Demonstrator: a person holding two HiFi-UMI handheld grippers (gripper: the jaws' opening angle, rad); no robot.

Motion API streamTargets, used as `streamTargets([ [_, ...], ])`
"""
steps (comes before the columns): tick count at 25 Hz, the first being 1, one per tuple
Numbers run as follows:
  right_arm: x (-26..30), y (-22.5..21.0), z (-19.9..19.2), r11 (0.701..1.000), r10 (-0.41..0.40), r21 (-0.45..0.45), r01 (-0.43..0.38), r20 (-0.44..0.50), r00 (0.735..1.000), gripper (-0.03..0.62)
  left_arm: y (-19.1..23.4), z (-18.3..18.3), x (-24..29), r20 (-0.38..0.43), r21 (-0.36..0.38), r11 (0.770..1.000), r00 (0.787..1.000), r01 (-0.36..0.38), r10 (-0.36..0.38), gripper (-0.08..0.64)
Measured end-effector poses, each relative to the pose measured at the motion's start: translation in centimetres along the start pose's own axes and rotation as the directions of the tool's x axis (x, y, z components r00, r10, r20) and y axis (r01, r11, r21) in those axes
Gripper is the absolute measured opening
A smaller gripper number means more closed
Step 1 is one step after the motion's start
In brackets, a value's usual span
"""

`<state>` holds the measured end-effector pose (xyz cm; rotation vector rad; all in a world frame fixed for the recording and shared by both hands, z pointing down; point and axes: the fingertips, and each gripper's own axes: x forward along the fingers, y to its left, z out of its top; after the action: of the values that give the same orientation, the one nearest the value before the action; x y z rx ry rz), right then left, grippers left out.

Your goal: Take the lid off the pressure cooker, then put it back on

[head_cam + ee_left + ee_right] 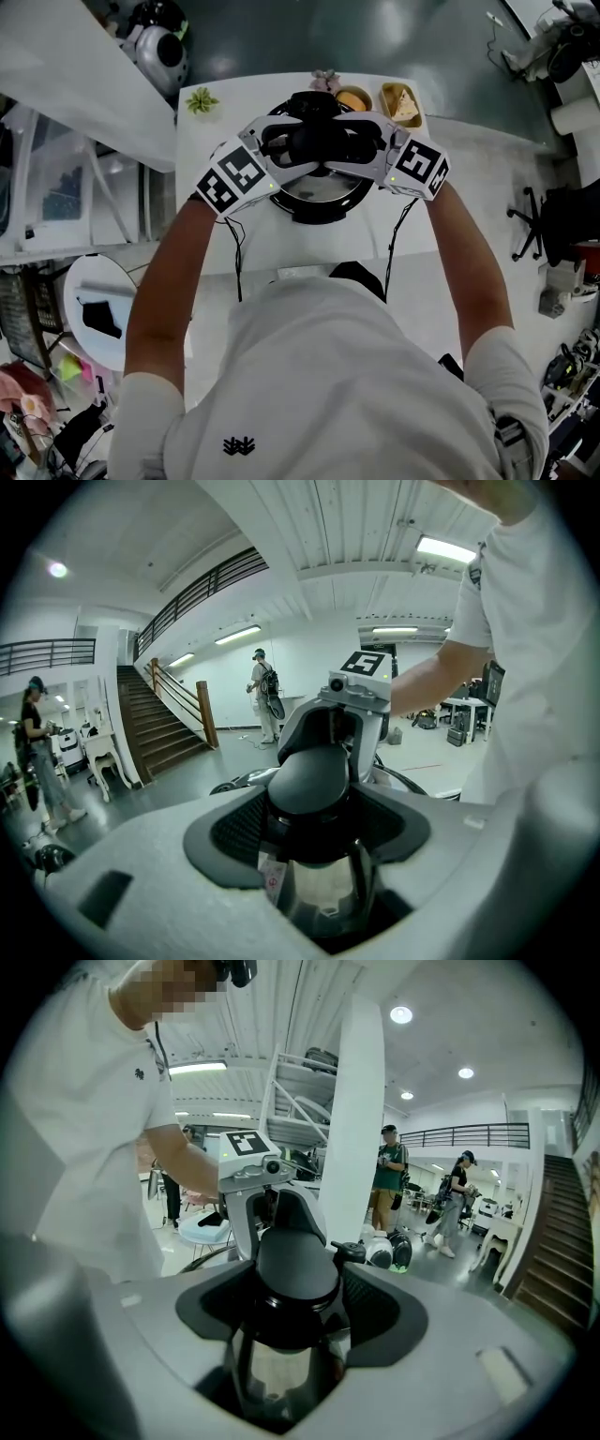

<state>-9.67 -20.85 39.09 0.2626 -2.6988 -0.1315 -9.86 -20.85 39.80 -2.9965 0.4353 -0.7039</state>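
Overhead; opposed close-ups, seemingly same lid (309,782)

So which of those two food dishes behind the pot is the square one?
The yellow right-hand dish holding pale wedges; the left dish is round, with orange food.

Your left gripper (314,799) and right gripper (295,1274): pale grey shells, black ribbed pads (239,822), black-and-white square-marker cubes (232,177). Pressure cooker (319,190) steel, black handles (309,778). White table (281,246); green plant (201,100) at 11 o'clock.

A small plant (202,99), round bowl (353,98) and square dish (401,103) share the white table (281,239).
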Motion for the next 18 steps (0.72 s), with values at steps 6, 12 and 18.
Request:
streamTargets([
  [6, -1.1, -0.7, -0.5, 0.986, -0.146, 0.086, 0.145, 0.003, 0.989, 0.328, 0.6, -0.3, -1.7, 0.031, -0.046, 0.993, 0.993, -0.113, 0.114, 0.296],
  [12, -4.6, -0.5, -2.6, 0.91, -0.335, 0.282, 0.304, 0.069, 0.94, 0.273, 1.4, -2.0, -5.8, 0.088, -0.156, 0.947, 0.951, -0.28, 0.295, 0.243],
  [18, -7.7, 3.5, -5.1, 0.841, -0.458, 0.353, 0.411, 0.058, 0.887, 0.094, -1.7, -4.1, -8.4, 0.05, -0.24, 0.876, 0.896, -0.418, 0.441, 0.095],
])
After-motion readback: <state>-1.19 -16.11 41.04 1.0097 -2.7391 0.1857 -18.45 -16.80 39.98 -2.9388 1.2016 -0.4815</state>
